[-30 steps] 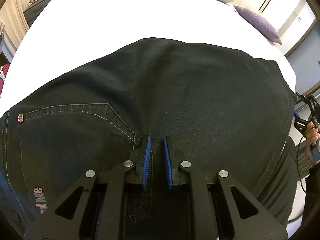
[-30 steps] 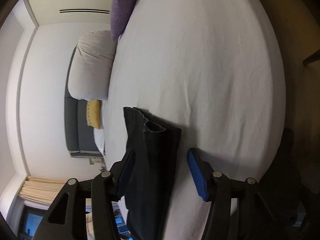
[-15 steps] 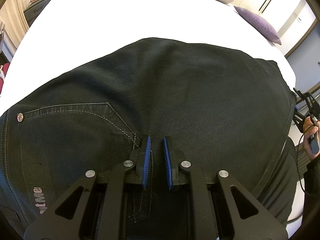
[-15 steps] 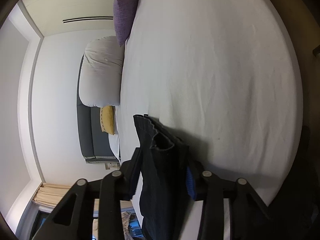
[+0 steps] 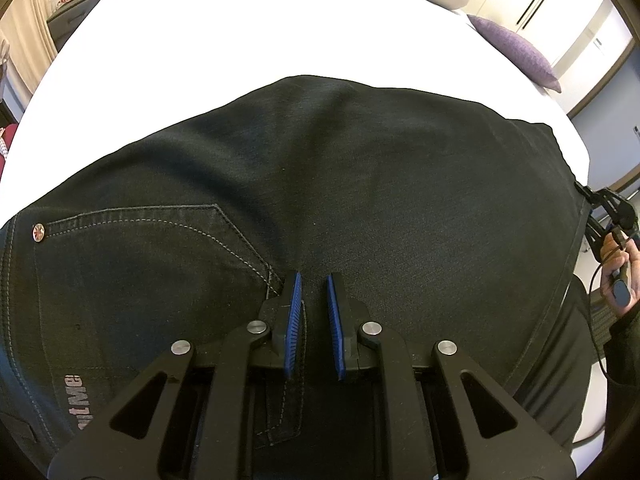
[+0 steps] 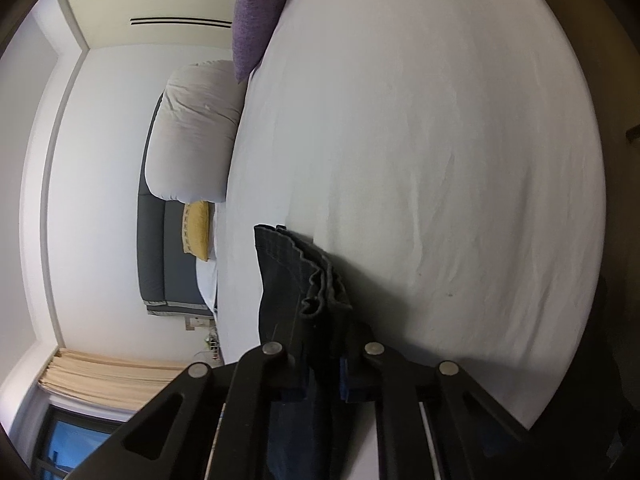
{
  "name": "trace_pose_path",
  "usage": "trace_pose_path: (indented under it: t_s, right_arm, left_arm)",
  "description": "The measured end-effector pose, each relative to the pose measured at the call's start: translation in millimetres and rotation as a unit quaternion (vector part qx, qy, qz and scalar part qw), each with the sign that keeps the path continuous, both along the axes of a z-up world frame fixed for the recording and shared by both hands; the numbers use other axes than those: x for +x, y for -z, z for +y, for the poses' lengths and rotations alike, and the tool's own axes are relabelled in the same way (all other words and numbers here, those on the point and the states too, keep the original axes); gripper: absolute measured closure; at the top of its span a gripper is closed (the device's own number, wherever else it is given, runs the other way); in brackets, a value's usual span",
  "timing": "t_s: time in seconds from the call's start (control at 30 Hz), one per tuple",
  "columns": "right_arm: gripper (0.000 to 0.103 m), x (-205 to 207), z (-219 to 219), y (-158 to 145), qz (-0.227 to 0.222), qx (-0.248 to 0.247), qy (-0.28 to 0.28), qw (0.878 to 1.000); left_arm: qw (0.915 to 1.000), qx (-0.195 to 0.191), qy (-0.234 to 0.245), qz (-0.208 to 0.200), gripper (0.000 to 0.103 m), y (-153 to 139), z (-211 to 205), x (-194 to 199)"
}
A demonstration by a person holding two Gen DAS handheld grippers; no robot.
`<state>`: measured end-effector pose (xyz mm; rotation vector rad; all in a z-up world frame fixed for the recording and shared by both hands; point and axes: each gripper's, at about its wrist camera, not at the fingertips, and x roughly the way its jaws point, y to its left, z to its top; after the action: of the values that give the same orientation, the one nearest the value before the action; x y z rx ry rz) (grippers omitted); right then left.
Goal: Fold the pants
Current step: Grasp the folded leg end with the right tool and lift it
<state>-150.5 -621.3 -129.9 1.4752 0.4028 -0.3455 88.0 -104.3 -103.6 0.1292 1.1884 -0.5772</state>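
Black jeans (image 5: 360,184) lie spread across a white bed (image 5: 240,20), back pocket and rivet at the left. My left gripper (image 5: 311,280) points down onto them near the waist seam, its blue pads narrow, pinching a ridge of the denim. At the right edge of the left wrist view a hand holds my right gripper (image 5: 604,208) at the leg ends. In the right wrist view the stacked leg hems (image 6: 288,272) stick out between the fingers of my right gripper (image 6: 326,326). Its jaws are closing and press on the bunched fabric.
A purple cushion (image 6: 260,20) and a large white pillow (image 6: 196,132) lie at the head of the bed, with a yellow cushion (image 6: 197,228) and a grey headboard (image 6: 160,256) beyond. Beige curtains (image 6: 108,376) hang by a window. Bare white sheet (image 6: 440,160) stretches past the hems.
The right gripper's jaws have come together from wide apart onto the leg hems, which now bunch between them. The left gripper and the waist have not moved.
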Motion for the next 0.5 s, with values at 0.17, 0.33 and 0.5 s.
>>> trace_pose_path:
  t_s: [0.17,0.33,0.5]
  right_arm:
    - [0.092,5,5,-15,0.026,-0.039,-0.005,0.999]
    - [0.092,29,35,-64,0.055,-0.148,-0.069,0.985]
    - [0.092,81,143,-125,0.097,-0.334,-0.221,0.911]
  left_arm:
    - [1.0000,-0.003,0.000,0.001,0.090,-1,3,1]
    - [1.0000,-0.008,-0.003,0.003,0.090,0,6,2]
    - [0.9998,-0.016,-0.008,0.008,0.090,1,10,4]
